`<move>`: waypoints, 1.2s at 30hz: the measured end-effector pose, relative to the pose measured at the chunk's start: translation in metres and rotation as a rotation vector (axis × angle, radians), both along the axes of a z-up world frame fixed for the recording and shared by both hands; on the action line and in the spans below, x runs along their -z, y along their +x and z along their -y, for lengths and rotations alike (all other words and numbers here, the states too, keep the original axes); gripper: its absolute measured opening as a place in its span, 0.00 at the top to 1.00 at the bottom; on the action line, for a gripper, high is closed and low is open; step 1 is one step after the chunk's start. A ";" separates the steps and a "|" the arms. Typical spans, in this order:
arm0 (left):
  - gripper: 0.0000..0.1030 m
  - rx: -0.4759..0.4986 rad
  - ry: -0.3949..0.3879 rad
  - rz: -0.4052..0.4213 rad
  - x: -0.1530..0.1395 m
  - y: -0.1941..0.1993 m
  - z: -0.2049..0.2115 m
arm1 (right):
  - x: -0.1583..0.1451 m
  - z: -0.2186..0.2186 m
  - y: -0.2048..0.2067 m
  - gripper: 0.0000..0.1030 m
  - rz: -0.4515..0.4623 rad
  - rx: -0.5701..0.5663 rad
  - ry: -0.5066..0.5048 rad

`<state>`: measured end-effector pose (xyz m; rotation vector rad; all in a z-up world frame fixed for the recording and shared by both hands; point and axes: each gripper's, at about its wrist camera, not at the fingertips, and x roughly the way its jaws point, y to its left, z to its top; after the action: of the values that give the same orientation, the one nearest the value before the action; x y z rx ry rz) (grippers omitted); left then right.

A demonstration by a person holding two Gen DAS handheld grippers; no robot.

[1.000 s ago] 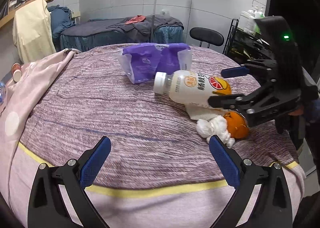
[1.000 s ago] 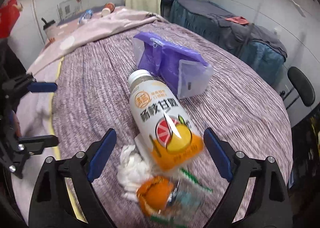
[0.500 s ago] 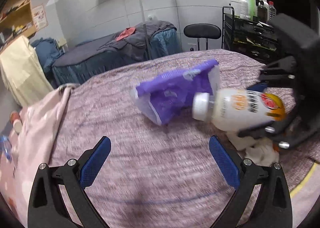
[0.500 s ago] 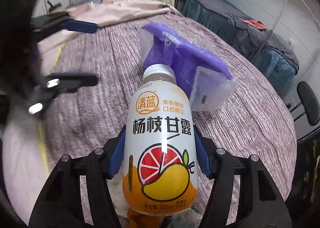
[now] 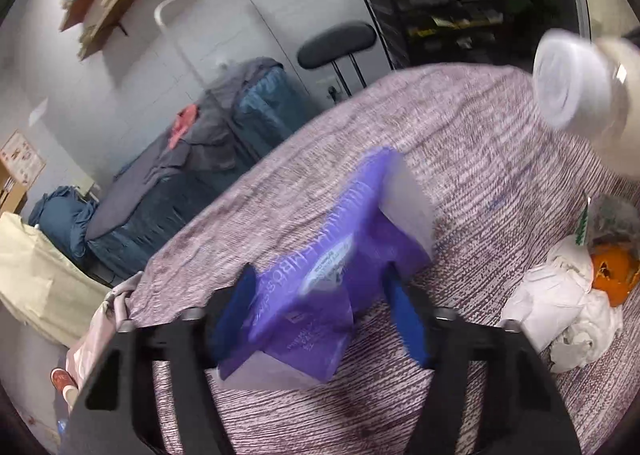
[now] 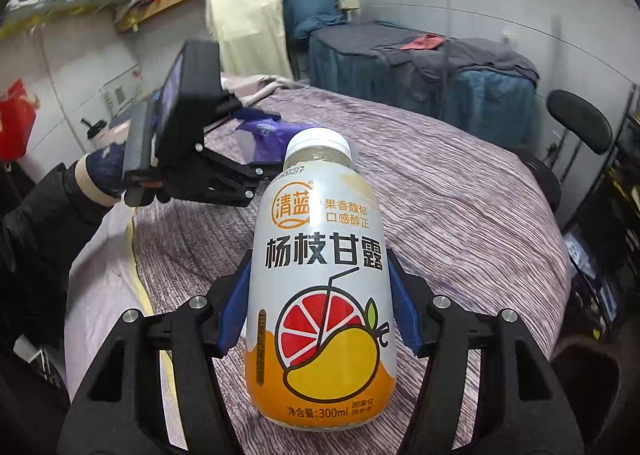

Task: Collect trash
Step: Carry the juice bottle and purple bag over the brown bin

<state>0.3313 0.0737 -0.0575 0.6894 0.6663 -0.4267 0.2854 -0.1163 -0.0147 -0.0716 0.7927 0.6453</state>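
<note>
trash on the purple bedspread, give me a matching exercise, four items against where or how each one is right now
Items:
1. white drink bottle with orange label
2. purple plastic pouch
3. crumpled white tissue
4. orange peel

States:
a. lying loose on the cover, near the left wrist view's right edge
b. between the left gripper fingers
c. clamped in the right gripper
d. tucked against the tissue

Pairs: 1-c, 2-b, 3-a, 4-d
</note>
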 end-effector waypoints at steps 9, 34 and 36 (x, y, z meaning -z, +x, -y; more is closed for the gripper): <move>0.90 -0.063 -0.063 -0.033 -0.004 -0.022 0.005 | 0.004 0.038 -0.010 0.40 -0.015 0.159 0.114; 0.92 -0.119 -0.558 0.023 -0.075 -0.166 0.054 | 0.005 0.156 -0.121 0.40 0.037 0.412 0.257; 0.92 -0.102 -0.556 0.025 -0.073 -0.174 0.065 | 0.008 0.169 -0.132 0.40 0.039 0.444 0.262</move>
<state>0.1569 0.0088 0.0160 0.1331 0.5224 -0.4805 0.1533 -0.2853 -0.0228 0.3229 0.6518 0.3192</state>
